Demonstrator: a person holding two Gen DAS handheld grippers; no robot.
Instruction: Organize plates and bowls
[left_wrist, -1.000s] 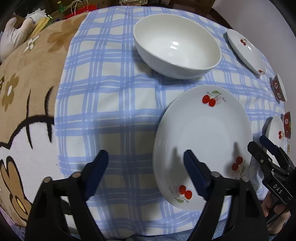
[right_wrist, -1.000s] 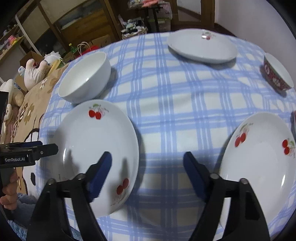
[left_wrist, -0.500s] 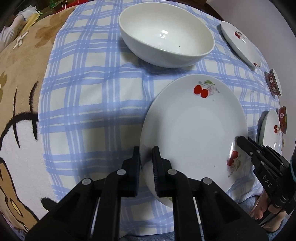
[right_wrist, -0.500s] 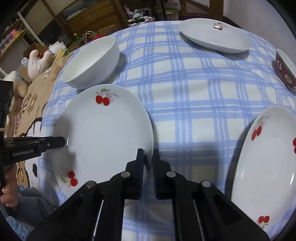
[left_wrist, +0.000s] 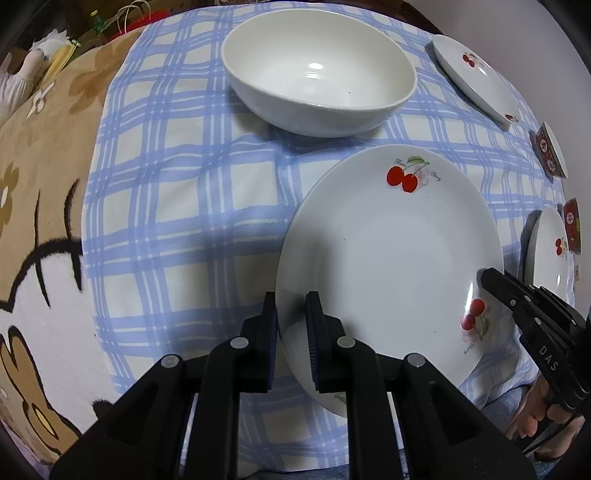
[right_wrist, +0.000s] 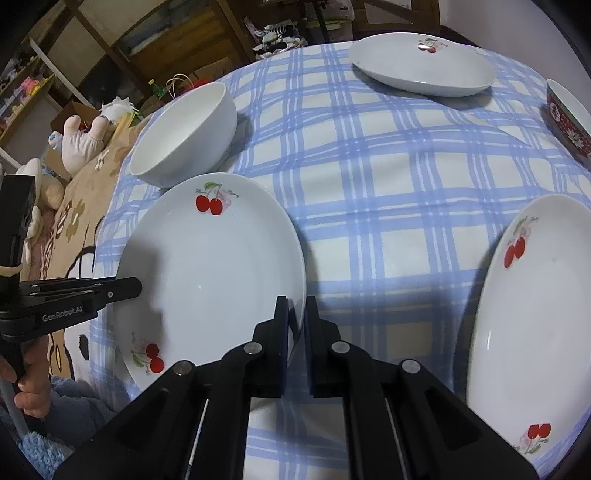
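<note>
Desk (right_wrist: 388, 229): blue-check cloth, crockery spread out.
Cherry plate (left_wrist: 388, 258): near edge of desk, just in front of white bowl (left_wrist: 317, 70); gripped on opposite rims.
L gripper (left_wrist: 291, 325): jaws nearly together, clamped on plate's left rim.
R gripper (right_wrist: 296, 325): jaws nearly together, pinching plate's right rim.
Other plates: one far side (right_wrist: 421, 66), one at right (right_wrist: 532, 317), both well apart.

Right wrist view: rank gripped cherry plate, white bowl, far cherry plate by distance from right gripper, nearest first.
1. Gripped cherry plate, left; the right gripper is shut on its right rim.
2. White bowl, upper left, just behind that plate.
3. Far cherry plate, top right, at the table's far side.
</note>
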